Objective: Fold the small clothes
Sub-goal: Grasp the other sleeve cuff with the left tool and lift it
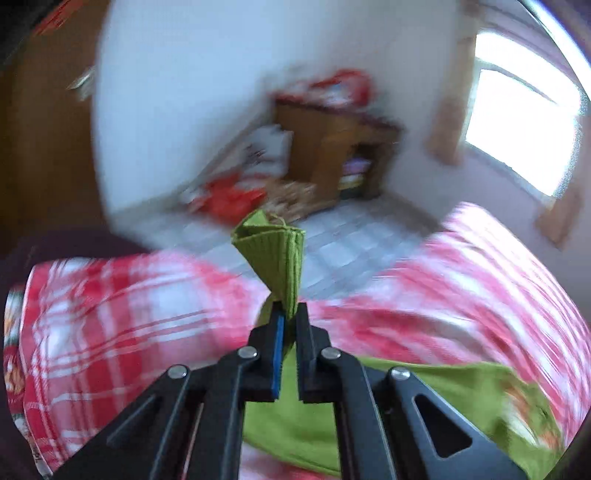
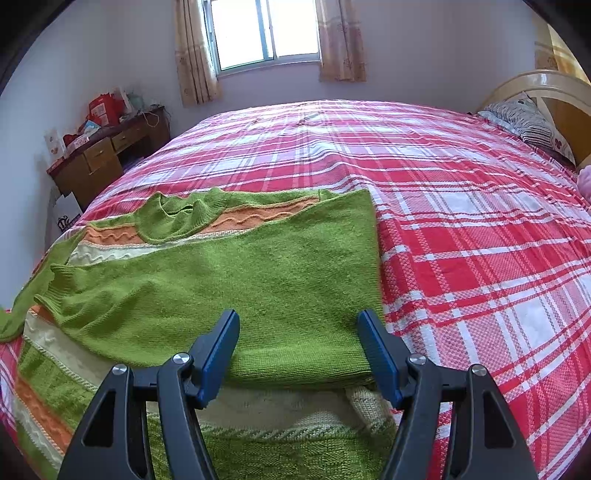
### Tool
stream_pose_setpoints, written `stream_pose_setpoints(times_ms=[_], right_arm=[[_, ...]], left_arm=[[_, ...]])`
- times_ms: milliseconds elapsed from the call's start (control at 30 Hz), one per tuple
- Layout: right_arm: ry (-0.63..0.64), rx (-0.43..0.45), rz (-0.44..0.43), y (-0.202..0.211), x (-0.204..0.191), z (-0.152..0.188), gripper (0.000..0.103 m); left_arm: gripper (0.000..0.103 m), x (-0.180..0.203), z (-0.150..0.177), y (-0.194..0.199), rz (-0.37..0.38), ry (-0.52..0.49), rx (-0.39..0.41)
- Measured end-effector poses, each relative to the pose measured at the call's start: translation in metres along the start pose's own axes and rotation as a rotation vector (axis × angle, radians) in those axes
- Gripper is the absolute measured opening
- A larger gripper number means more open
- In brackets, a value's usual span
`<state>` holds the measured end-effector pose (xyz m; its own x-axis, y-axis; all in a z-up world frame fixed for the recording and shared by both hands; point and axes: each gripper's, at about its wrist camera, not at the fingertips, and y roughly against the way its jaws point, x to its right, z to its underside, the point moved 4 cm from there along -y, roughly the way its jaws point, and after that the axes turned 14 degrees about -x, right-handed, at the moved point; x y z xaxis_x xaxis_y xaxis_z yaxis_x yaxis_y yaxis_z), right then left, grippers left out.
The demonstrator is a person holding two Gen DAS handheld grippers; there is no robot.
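A green knit sweater (image 2: 229,280) with orange and cream stripes lies on the bed, its right side folded over the middle. My right gripper (image 2: 297,325) is open and empty, just above the folded green part near its lower edge. My left gripper (image 1: 290,314) is shut on the sweater's ribbed green cuff (image 1: 271,251), which sticks up beyond the fingertips; the rest of the sweater (image 1: 461,391) hangs below to the right. The left wrist view is blurred by motion.
The bed has a red and white plaid cover (image 2: 461,221). A wooden desk (image 2: 99,155) with red clutter stands at the left wall, a window (image 2: 264,31) behind the bed, pillows (image 2: 532,122) and a headboard at the right.
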<state>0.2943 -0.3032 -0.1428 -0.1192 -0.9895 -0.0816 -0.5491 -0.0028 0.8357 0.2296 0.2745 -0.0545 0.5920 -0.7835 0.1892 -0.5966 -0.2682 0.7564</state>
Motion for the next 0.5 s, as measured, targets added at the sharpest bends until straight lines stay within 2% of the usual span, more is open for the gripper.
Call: stream_pose_setpoints(times_ms=[33,167,267,367,500], right_arm=[[-0.001,0.001,-0.002,0.0,0.0,0.0,0.068],[-0.002,0.003,-0.006,0.001,0.001,0.0,0.068],[-0.004,0.005,-0.011,0.001,0.002,0.001,0.068],[-0.007,0.008,-0.019,0.002,0.002,0.001,0.068],[-0.01,0.01,-0.026,0.002,0.003,0.001,0.068]], left_arm=[[0.005,0.031,0.008,0.016,0.055,-0.068,0.022],[0.005,0.124,0.052,0.049,0.182,-0.284,0.058],[0.005,0.192,0.112,0.062,0.266,-0.474,0.043],[0.005,0.234,0.167,0.057,0.314,-0.607,-0.039],[0.006,0.256,0.208,0.035,0.274,-0.683,-0.121]])
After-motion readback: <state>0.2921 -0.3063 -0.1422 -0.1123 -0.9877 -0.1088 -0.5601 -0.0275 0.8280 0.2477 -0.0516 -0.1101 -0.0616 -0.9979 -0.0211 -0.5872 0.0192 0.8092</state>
